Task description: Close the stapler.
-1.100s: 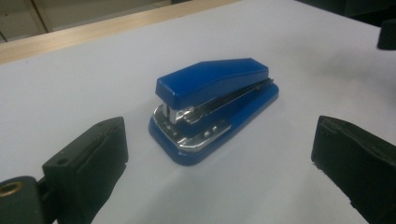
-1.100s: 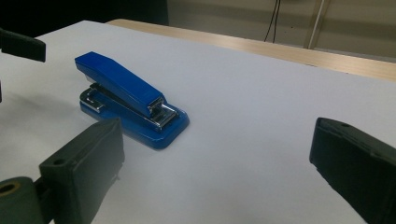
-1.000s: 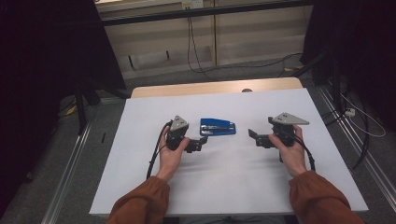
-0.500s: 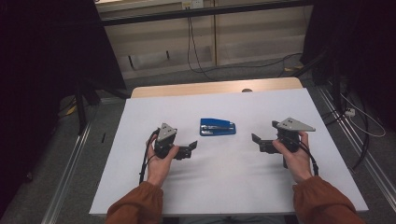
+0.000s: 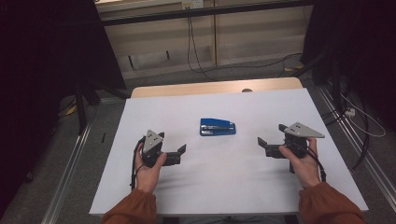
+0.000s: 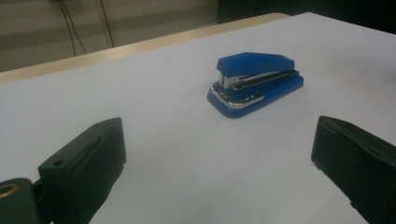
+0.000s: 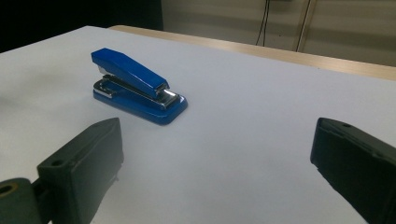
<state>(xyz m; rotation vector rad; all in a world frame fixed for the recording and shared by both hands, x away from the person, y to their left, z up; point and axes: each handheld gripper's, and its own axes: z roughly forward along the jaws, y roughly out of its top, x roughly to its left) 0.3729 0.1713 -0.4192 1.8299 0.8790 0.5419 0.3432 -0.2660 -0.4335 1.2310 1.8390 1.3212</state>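
- White sheeting covers the surface [image 5: 233, 186], with a strip of bare wood along its far edge and dark floor, cables and metal rails beyond the sides.
- At mid-surface lies a blue stapler [image 5: 217, 126], flat on its base and closed, with bare white on every side of it.
- Left gripper [image 5: 180, 154], held in the person's left hand [image 5: 148, 169], hovers near the surface's left edge, jaws spread wide and holding nothing; its own view shows the stapler [image 6: 256, 84] ahead and well apart.
- Right gripper [image 5: 268, 145], in the right hand [image 5: 303, 163], sits toward the right edge, jaws likewise wide and empty; the stapler [image 7: 138, 85] lies ahead and to the left in its view.
- Open white surface separates both grippers from the stapler and from each other.
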